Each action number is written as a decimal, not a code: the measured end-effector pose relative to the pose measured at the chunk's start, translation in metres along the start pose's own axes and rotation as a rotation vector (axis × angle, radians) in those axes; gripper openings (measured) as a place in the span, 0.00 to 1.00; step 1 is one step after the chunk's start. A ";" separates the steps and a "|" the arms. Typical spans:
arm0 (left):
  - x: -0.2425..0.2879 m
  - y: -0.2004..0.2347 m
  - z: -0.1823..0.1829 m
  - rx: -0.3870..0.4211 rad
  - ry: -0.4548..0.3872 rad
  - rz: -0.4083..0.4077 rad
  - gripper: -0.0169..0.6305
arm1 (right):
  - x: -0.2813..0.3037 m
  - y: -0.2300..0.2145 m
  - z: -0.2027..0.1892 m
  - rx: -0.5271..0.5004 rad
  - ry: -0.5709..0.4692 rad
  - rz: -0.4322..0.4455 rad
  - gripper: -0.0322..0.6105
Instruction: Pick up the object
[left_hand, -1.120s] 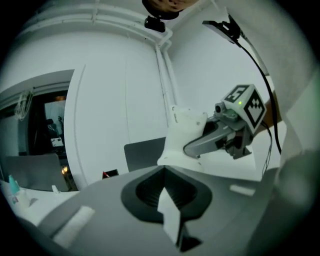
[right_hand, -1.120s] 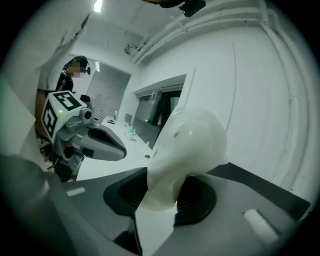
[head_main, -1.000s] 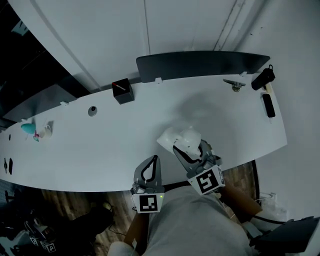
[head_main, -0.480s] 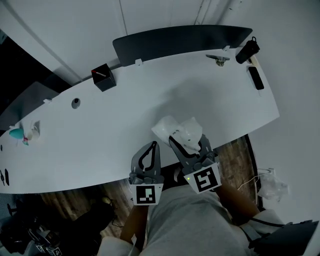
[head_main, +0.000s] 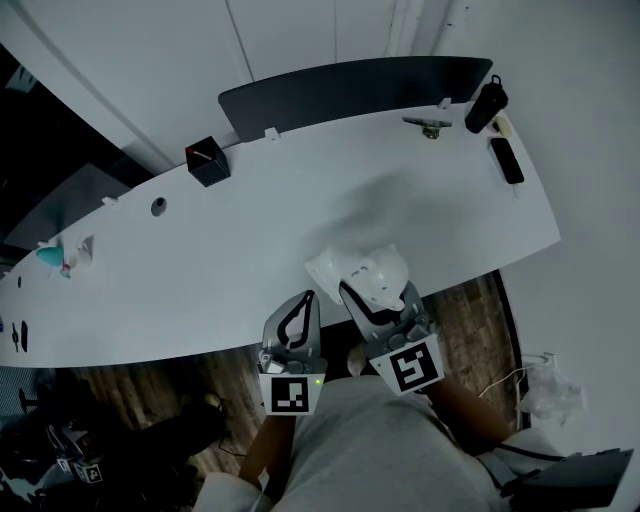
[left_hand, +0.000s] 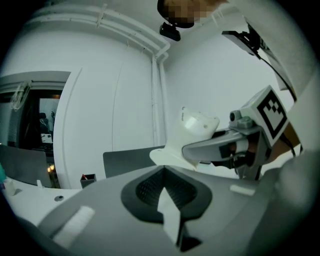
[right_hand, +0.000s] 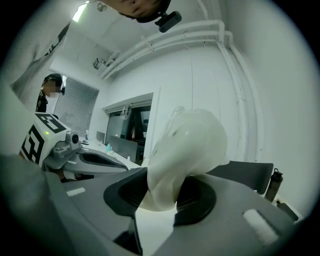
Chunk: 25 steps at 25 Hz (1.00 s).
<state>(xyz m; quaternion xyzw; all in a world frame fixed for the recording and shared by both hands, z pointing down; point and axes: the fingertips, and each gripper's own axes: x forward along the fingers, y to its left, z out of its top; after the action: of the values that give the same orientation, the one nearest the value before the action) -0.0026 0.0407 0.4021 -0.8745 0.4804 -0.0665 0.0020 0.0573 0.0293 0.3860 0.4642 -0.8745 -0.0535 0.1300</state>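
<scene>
Two tongs are in view, one per hand, each carrying one marker cube at its rear. The left tongs (head_main: 306, 300) are fully closed with nothing between the jaws. They sit just beside the right tongs (head_main: 380, 292), on their left, and do not touch the object. The right tongs stand at a medium-wide opening, clamped on the one white object (head_main: 362, 270), a pale, smooth, bulging piece. It is held at the near edge of the table (head_main: 250, 250), and whether it clears the surface cannot be told. In the right gripper view the object fills the gap between the jaws and blocks the centre of the scene beyond. Six further items lie farther out on the single curved white table, all well apart from the object:
- one round grommet (head_main: 158, 207) at the left;
- one black box (head_main: 208, 162) with a red-tipped item on top;
- one metal fitting (head_main: 428, 124) at the far edge;
- one flat black device (head_main: 506, 160) near the right end;
- one black bottle (head_main: 485, 103) at the far right corner;
- one teal item (head_main: 50, 256) at the far left end.

One dark panel (head_main: 350, 88) stands along the far edge of the table, against the white wall. Wooden floor (head_main: 480, 310) shows below the near edge.
</scene>
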 end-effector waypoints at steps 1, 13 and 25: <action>0.001 -0.010 0.003 0.025 -0.005 -0.008 0.03 | -0.009 -0.003 -0.001 -0.004 -0.006 -0.002 0.27; -0.015 -0.119 0.020 -0.040 -0.046 0.003 0.03 | -0.113 -0.020 -0.018 0.061 -0.085 -0.026 0.27; -0.081 -0.153 0.015 0.019 -0.010 0.107 0.03 | -0.172 0.011 -0.029 0.190 -0.129 0.021 0.27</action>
<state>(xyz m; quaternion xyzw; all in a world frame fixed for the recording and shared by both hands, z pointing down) 0.0850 0.1904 0.3886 -0.8478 0.5258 -0.0666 0.0160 0.1484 0.1779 0.3854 0.4608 -0.8870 0.0014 0.0294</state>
